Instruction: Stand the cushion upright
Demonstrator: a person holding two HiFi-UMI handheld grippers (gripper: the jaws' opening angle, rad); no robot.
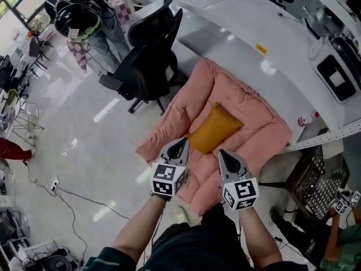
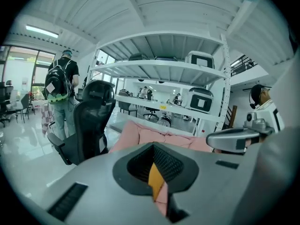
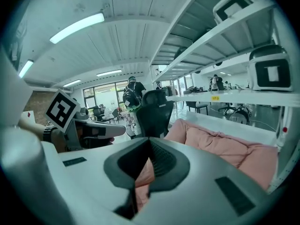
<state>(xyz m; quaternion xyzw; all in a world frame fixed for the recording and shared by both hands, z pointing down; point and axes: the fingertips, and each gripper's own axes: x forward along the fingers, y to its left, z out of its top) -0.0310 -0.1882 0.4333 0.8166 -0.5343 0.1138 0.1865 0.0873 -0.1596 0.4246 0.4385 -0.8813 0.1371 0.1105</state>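
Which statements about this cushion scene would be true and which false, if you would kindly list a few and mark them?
1. The orange cushion lies on the pink quilt. True.
2. A black office chair stands next to the quilt. True.
3. The cushion sits on the chair's seat. False: it lies on the quilt, apart from the chair.
4. Only one gripper shows in the head view. False: the left gripper and the right gripper both show, at the near side of the cushion.
5. A person wearing a backpack stands near the chair. True.
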